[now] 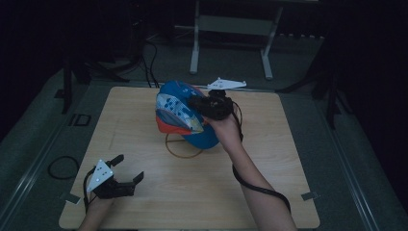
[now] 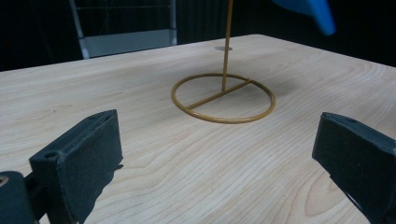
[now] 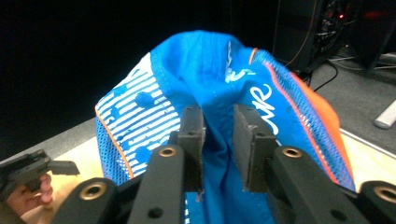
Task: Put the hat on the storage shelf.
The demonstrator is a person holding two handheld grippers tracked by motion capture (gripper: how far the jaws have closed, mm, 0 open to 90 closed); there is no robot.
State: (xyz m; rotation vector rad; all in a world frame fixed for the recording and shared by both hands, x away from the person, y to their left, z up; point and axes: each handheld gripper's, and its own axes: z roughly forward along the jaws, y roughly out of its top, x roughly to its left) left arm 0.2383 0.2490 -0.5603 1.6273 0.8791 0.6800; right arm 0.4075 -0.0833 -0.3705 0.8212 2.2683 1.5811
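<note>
A: Where is the blue cap (image 1: 185, 113)?
B: Up over the bench (image 1: 192, 192), above the gold stand (image 1: 184, 147). It looks like the cap is being hung; next it must drop onto the pole.
A: And the claws?
B: The right claw (image 3: 218, 140) pinches the cap's cloth. The left claw (image 1: 129, 168) waits wide open, holding nothing.

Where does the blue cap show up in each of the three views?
High view: blue cap at table centre, above the gold stand.
Left gripper view: its blue edge at top right.
Right gripper view: centre, pinched by the right claw.
Shared landmark: wooden table.
</note>
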